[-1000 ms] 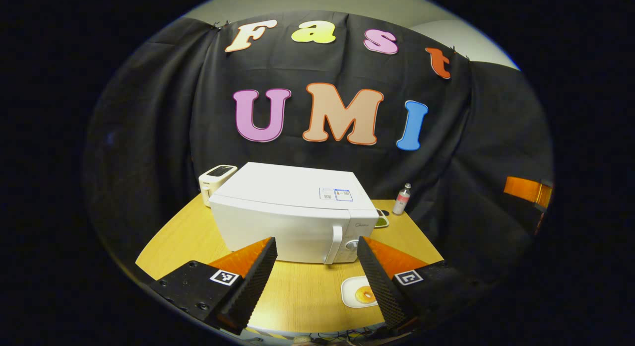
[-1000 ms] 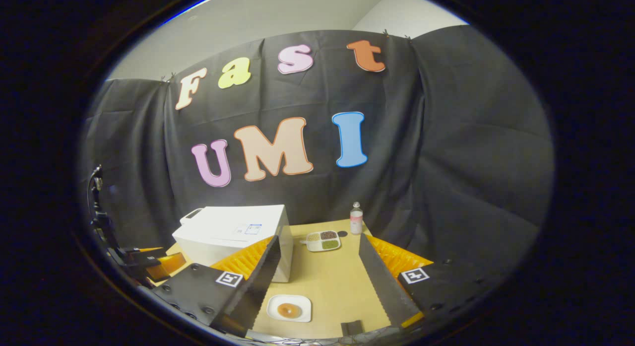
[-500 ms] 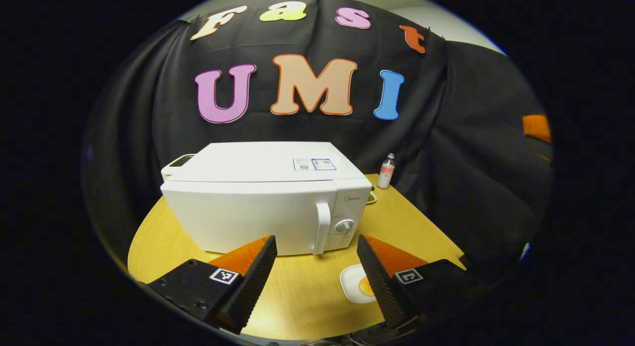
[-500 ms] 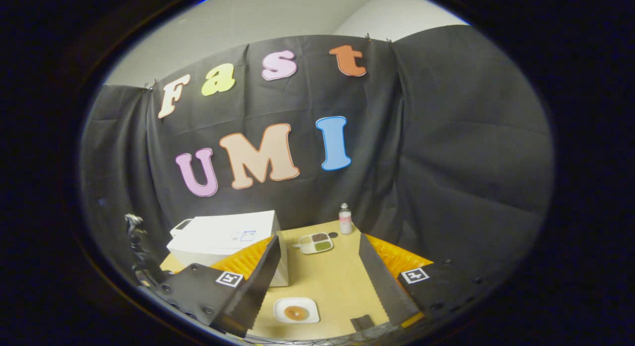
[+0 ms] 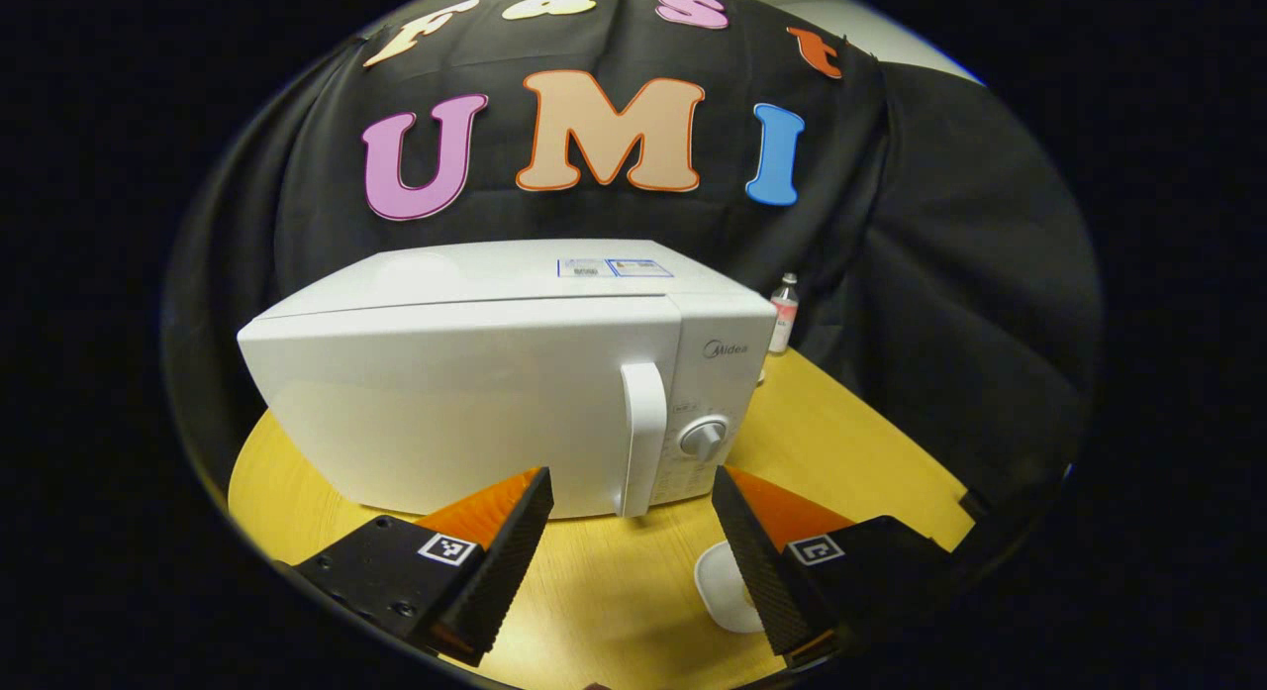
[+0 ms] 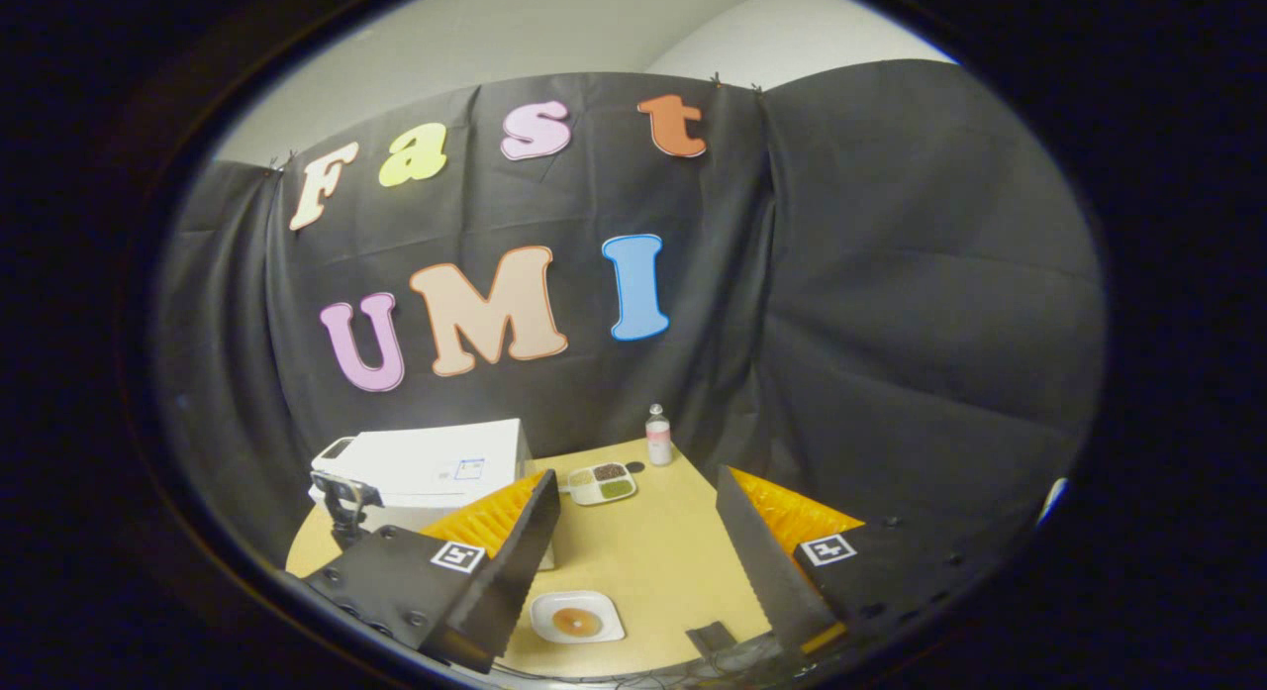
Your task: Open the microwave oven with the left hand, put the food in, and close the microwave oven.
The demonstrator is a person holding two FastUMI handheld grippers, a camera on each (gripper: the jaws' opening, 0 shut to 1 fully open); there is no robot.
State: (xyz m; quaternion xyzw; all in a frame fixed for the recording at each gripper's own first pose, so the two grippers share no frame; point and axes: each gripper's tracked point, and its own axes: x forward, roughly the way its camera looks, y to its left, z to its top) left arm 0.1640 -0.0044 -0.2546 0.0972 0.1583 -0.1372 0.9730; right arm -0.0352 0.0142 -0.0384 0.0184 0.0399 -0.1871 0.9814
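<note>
Closer now than a second ago, the microwave oven [image 5: 495, 373] looms large in my left gripper view, its door shut and its upright handle [image 5: 641, 438] standing just ahead, between my fingers. My left gripper [image 5: 631, 537] is spread wide and holds nothing. A dial [image 5: 704, 438] sits right of the handle. Low to the right, a white plate [image 5: 723, 596] lies on the wooden table [image 5: 851, 452], partly hidden by my right-hand finger [image 5: 757, 571]. A small bottle [image 5: 783, 312] stands behind the oven's far corner.

My right gripper [image 6: 638, 551] also gapes apart, empty, high above the table. Below it the plate carries the round food [image 6: 576, 621]. Farther back rests a divided dish [image 6: 599, 483].
</note>
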